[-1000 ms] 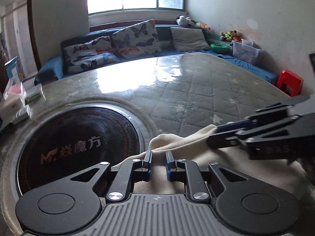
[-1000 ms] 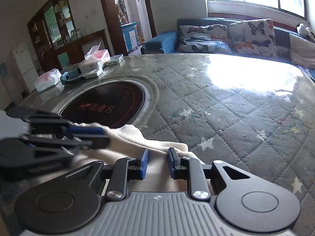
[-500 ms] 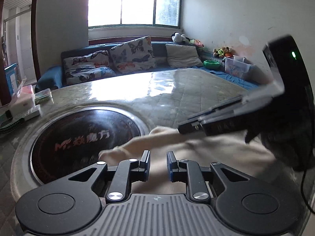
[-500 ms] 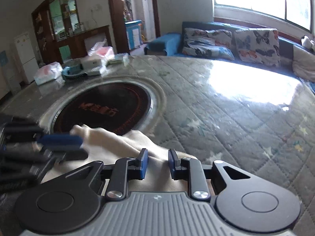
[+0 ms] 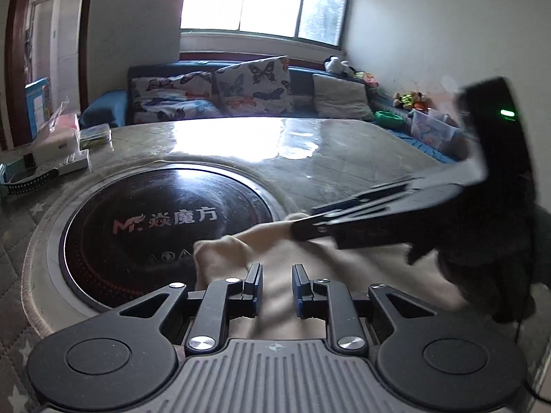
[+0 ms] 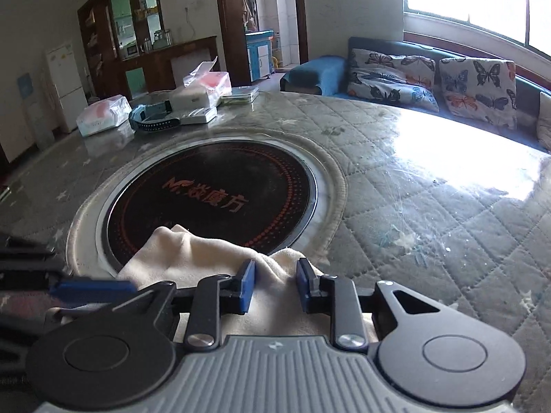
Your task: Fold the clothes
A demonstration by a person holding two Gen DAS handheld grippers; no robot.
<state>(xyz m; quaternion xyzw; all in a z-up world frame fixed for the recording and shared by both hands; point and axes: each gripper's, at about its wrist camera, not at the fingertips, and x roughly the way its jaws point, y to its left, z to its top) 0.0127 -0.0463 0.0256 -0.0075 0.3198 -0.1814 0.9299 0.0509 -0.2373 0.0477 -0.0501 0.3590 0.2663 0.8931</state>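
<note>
A cream-coloured garment (image 5: 310,258) lies bunched at the near edge of the round table, partly over the black hotplate disc (image 5: 165,220). My left gripper (image 5: 275,284) sits over it, jaws a little apart with cloth between the pads. My right gripper (image 6: 273,284) is likewise over the cream garment (image 6: 193,254), jaws slightly apart with cloth between them. The right gripper also shows in the left wrist view (image 5: 310,222), coming in from the right onto the cloth. The left gripper's blue fingertips (image 6: 93,289) show at the left of the right wrist view.
The table carries a grey quilted cover (image 6: 430,206) under glass. Boxes, plastic bags and a watch (image 6: 155,117) stand at its far left edge. A blue sofa with butterfly cushions (image 5: 248,86) runs behind the table. Toys and a clear bin (image 5: 430,124) sit at right.
Both grippers have drawn the cream garment leftward, from the quilted cover onto the black disc. The right gripper has lifted and tilted in the left wrist view.
</note>
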